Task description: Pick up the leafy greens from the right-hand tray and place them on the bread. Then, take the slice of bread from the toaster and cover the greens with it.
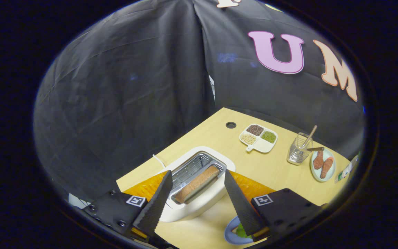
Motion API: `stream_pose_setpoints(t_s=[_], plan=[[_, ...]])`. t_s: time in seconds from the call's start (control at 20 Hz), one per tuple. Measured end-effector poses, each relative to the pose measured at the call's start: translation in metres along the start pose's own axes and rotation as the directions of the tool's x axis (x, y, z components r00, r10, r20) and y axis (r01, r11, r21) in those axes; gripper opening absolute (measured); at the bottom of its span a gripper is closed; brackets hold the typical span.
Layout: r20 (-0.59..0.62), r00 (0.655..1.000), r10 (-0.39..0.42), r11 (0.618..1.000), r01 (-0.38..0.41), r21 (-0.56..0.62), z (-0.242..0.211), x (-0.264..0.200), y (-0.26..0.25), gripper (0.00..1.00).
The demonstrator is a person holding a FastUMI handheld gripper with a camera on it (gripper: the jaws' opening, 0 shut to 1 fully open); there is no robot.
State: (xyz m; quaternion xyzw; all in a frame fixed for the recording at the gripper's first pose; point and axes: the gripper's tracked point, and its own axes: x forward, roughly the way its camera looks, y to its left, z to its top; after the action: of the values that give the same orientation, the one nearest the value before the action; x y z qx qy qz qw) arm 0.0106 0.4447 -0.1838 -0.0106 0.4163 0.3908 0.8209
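While the gripper (197, 193) hangs above the wooden table (264, 169), its two black fingers (155, 204) are spread wide and grasp nothing. Each finger base carries a small square black-and-white marker (135, 201); no brand or readable word can be seen on any object.

Between the fingers, a little beyond the tips, stands the white toaster (199, 204) on an orange mat (147, 186). One slot is a bare metal rack, and the other holds the slice of bread (197, 184). Just beside the right finger lies a blue plate (231, 235) with the leafy greens (241, 231) on it, partly hidden by the finger.

Further right, a white divided dish (260, 145) has dark brown, pale and green grains in three compartments. Then comes a wire basket (298, 149) with wooden sticks, and next to it a pale plate (314, 169) with two reddish-brown pieces of food.
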Motion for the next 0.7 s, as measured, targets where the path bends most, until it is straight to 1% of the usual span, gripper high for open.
stream_pose_setpoints(t_s=[0.05, 0.2, 0.35, 0.65, 0.7], plan=[[-0.009, 1.000, -0.006, 1.000, 0.006, 0.007, 0.000, 0.003, -0.002, 0.96], [-0.042, 0.998, -0.037, 0.999, 0.038, 0.029, -0.007, 0.014, -0.007, 0.88], [-0.070, 0.997, -0.040, 0.998, 0.043, 0.049, -0.009, 0.023, -0.010, 0.79], [-0.082, 0.996, -0.024, 0.996, 0.031, 0.089, -0.008, 0.029, -0.001, 0.48], [-0.088, 0.996, -0.023, 0.996, 0.030, 0.084, -0.011, 0.029, 0.000, 0.40]])
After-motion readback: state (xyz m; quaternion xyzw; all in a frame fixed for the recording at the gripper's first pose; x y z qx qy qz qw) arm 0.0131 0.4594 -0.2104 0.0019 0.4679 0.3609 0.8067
